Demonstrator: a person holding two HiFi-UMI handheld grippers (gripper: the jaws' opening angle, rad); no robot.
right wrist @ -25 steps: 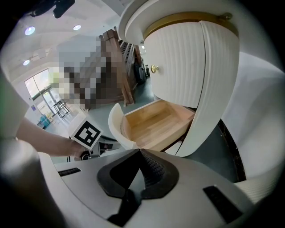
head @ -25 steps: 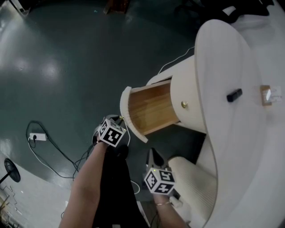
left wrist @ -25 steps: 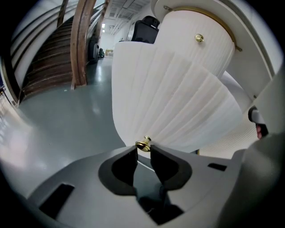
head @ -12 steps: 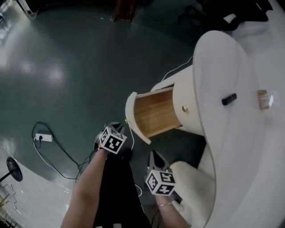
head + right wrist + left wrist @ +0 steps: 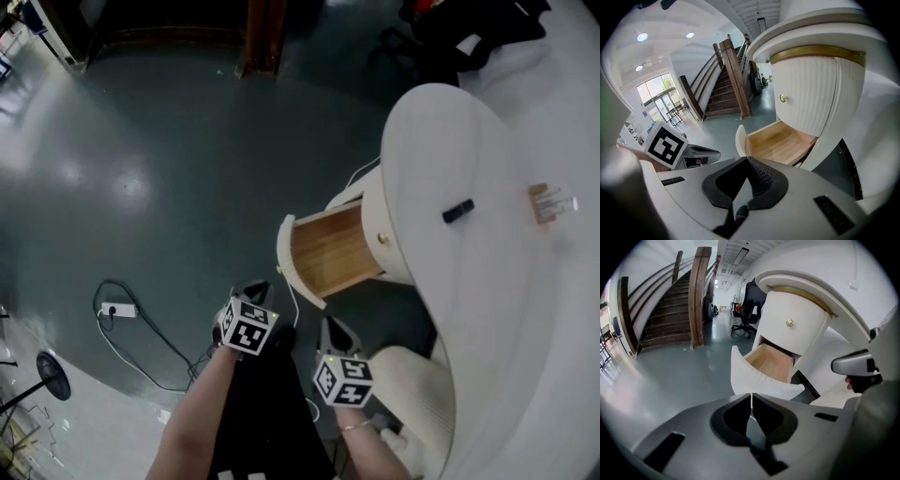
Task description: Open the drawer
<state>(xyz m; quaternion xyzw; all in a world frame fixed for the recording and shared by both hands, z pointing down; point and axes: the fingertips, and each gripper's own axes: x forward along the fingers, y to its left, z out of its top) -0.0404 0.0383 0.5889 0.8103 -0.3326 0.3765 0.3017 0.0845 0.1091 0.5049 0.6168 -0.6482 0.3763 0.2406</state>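
The white cabinet's lower drawer [image 5: 330, 253] stands pulled out, its wooden inside showing, also in the left gripper view [image 5: 771, 363] and the right gripper view [image 5: 777, 139]. Above it a shut drawer front carries a brass knob [image 5: 382, 238]. My left gripper [image 5: 251, 291] hangs short of the drawer's curved front panel [image 5: 296, 267], clear of it. Its jaws are closing, the tips nearly together [image 5: 751, 403], with nothing between them. My right gripper [image 5: 330, 326] sits beside it, jaws shut and empty [image 5: 747, 165].
A power strip [image 5: 118, 309] with a cable lies on the dark floor at the left. A small black item [image 5: 457, 211] and a small clear block [image 5: 548, 202] rest on the white tabletop. A wooden staircase [image 5: 670, 301] and an office chair [image 5: 747, 305] stand beyond.
Both grippers have lifted and drawn back from the open drawer, the left one more. The drawer stays pulled out.
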